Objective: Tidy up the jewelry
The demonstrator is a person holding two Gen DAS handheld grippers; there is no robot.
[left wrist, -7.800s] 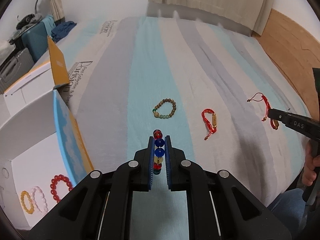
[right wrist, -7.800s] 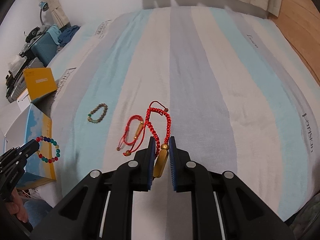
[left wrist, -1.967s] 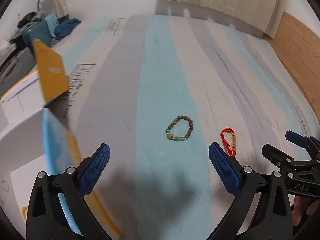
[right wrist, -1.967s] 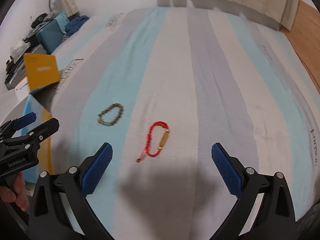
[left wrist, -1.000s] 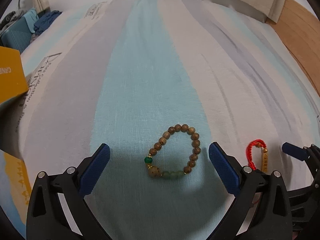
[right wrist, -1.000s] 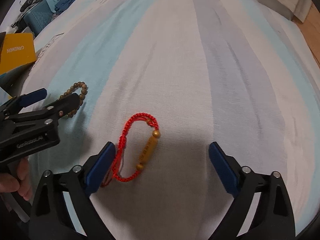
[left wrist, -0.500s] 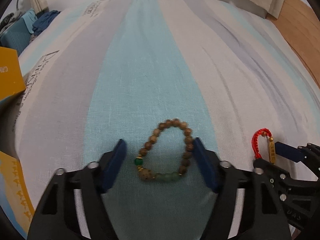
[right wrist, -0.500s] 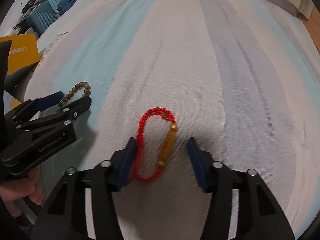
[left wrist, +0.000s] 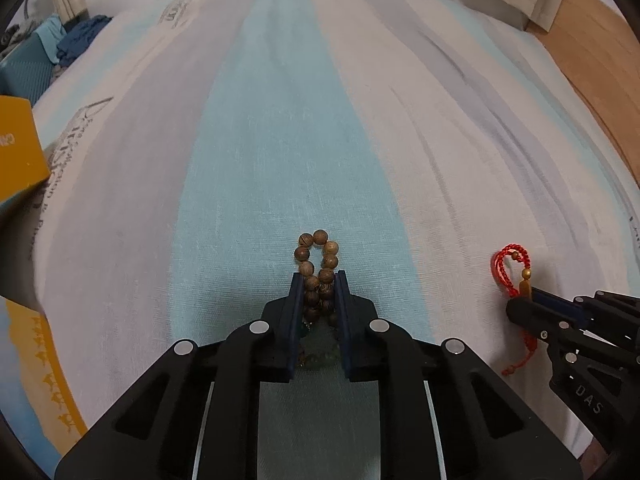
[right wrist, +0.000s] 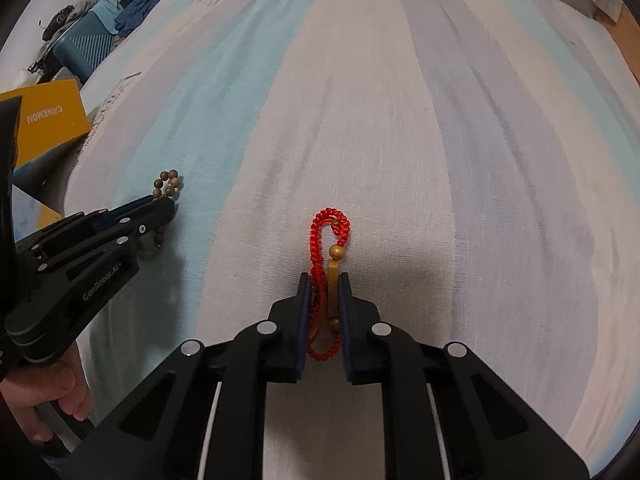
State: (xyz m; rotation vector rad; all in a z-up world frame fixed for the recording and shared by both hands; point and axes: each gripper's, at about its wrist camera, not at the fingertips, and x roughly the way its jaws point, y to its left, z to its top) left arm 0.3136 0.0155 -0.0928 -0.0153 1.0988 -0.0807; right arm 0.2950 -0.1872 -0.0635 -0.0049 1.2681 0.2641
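Wooden bead bracelet [left wrist: 317, 270] and red cord bracelet [right wrist: 329, 264] lie on the striped bedsheet [left wrist: 280, 140], each being squeezed narrow by the closing left gripper [left wrist: 318, 280] and right gripper [right wrist: 324, 280], seemingly for lifting.

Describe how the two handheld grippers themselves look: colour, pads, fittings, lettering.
Both are matte black plastic frames. The left gripper and right gripper each carry dark blue pads on their fingers and round silver fasteners. White lettering shows on their sides: "DAS" on the right one; the left one's is blurred.

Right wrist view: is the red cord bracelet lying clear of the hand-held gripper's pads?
No, the red cord bracelet sits pinched between the closing pads of the right hand-held gripper.
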